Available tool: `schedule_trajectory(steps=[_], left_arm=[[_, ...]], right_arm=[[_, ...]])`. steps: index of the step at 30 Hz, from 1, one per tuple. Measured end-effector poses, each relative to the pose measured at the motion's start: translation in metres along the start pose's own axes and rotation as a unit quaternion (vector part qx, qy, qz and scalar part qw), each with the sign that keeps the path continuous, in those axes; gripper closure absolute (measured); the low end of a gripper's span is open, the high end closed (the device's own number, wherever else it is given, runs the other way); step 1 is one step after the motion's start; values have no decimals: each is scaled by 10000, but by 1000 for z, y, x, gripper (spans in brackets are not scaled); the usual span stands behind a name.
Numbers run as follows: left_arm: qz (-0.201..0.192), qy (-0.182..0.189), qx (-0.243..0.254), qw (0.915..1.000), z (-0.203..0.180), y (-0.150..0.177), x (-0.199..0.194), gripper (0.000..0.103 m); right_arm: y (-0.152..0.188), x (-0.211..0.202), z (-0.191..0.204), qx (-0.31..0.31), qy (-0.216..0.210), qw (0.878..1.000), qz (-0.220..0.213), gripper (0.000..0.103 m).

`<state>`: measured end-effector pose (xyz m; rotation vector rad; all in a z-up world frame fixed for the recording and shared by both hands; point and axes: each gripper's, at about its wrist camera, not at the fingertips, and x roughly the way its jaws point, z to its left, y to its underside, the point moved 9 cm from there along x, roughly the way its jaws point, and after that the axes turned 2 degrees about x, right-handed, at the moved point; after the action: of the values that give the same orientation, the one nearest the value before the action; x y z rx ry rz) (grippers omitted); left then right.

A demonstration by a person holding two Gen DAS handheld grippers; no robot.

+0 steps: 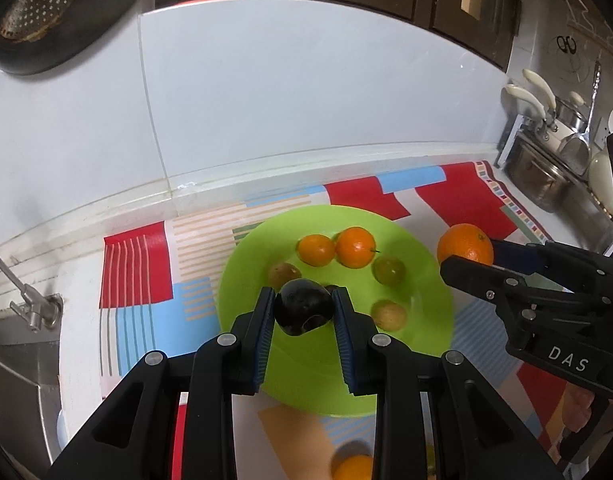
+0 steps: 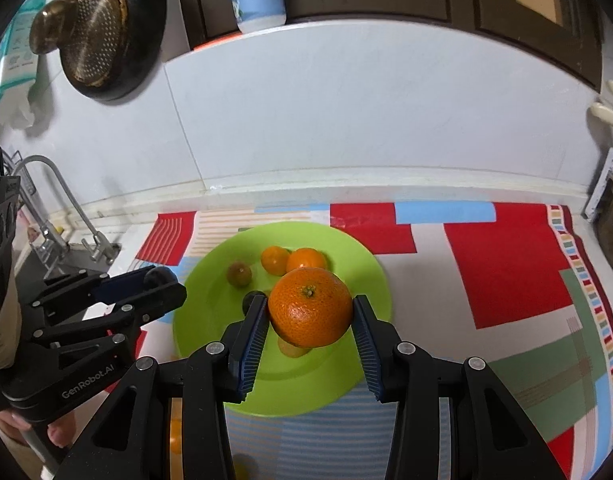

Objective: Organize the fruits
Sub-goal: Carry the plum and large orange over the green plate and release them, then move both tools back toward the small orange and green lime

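While both grippers hang over the green plate [image 1: 422, 352], we see each one loaded — the left gripper [image 1: 304, 300] has its jaws clamped on a dark plum [image 1: 304, 308], the right gripper [image 2: 310, 312] has its jaws clamped on a large orange [image 2: 310, 306]. Two small oranges [image 1: 316, 250] and some greenish fruits [image 1: 388, 270] lie on the plate, which sits on a patterned mat [image 2: 506, 272] on the desk.
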<state>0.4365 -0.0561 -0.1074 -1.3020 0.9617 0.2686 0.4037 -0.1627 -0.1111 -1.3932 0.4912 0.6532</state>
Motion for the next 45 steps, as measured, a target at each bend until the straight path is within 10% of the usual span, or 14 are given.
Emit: schedule_trajectory(steps=[27, 45], left_arm=[[371, 218, 202, 9989, 7, 15, 47, 66], [-471, -92, 273, 9985, -4, -5, -42, 37]], right_arm=[[5, 65, 5, -206, -316, 9978, 553, 57], [1, -17, 7, -407, 79, 9991, -124, 47]])
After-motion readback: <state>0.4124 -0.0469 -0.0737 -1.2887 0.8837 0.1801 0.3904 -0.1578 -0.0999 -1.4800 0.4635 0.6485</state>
